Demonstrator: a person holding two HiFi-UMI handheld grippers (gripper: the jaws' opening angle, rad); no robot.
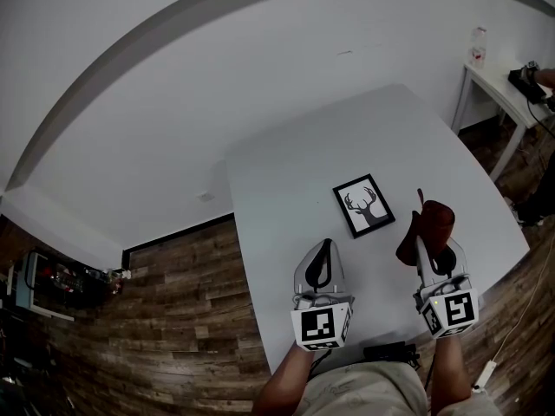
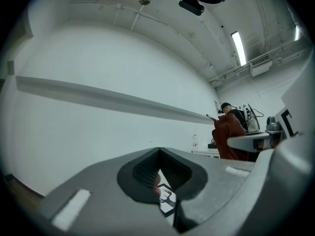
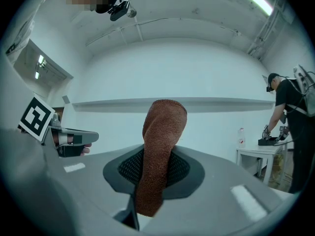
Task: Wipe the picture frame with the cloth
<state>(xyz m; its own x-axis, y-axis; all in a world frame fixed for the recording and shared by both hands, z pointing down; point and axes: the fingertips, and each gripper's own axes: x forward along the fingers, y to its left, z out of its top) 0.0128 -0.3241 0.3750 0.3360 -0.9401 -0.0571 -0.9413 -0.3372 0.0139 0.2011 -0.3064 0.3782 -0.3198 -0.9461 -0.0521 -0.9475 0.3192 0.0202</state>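
Note:
A black picture frame (image 1: 364, 204) with a deer drawing lies flat on the white table (image 1: 286, 189), right of its middle. My right gripper (image 1: 427, 248) is shut on a reddish-brown cloth (image 1: 430, 227), held just right of the frame and above the table. In the right gripper view the cloth (image 3: 160, 141) stands up between the jaws of that gripper (image 3: 155, 176). My left gripper (image 1: 323, 258) hovers near the frame's near left corner, shut with nothing in it. Through the left gripper (image 2: 160, 173) a bit of the frame (image 2: 167, 199) shows, and the cloth (image 2: 230, 140) hangs to the right.
A small white side table (image 1: 501, 83) with a bottle (image 1: 478, 45) stands at the back right, and a person (image 3: 291, 117) works at it. A black device (image 1: 390, 351) lies at the table's near edge. Wood floor (image 1: 173, 319) lies to the left.

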